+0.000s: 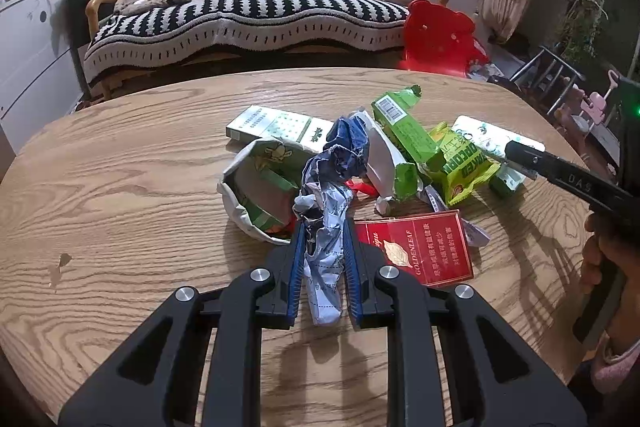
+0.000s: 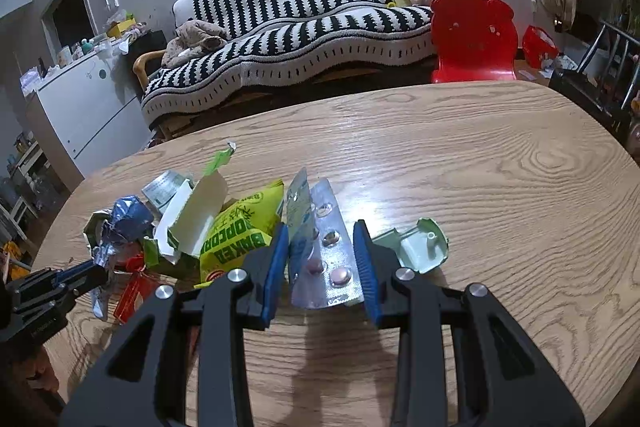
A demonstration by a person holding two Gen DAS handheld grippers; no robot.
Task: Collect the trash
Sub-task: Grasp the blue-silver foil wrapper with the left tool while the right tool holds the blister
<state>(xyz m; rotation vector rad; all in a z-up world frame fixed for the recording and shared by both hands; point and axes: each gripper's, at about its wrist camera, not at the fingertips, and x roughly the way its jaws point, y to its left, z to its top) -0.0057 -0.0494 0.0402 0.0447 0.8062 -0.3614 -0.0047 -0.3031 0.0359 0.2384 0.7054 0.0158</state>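
Note:
A heap of trash lies on the wooden table (image 1: 120,155). My left gripper (image 1: 322,227) is shut on a crumpled blue and white wrapper (image 1: 334,187); the same wrapper shows at the left of the right wrist view (image 2: 120,223). Beside it lie a red cigarette pack (image 1: 416,251), a yellow popcorn bag (image 1: 466,163), green cartons (image 1: 404,131) and a torn white box (image 1: 256,187). My right gripper (image 2: 322,227) is shut on a silver pill blister sheet (image 2: 328,259), held just above the table (image 2: 500,187). The popcorn bag (image 2: 240,231) is to its left.
A pale green plastic piece (image 2: 420,247) lies right of my right gripper. Behind the table stand a striped sofa (image 1: 256,3) and a red child's chair (image 1: 438,35). A white cabinet (image 2: 84,107) is at the far left.

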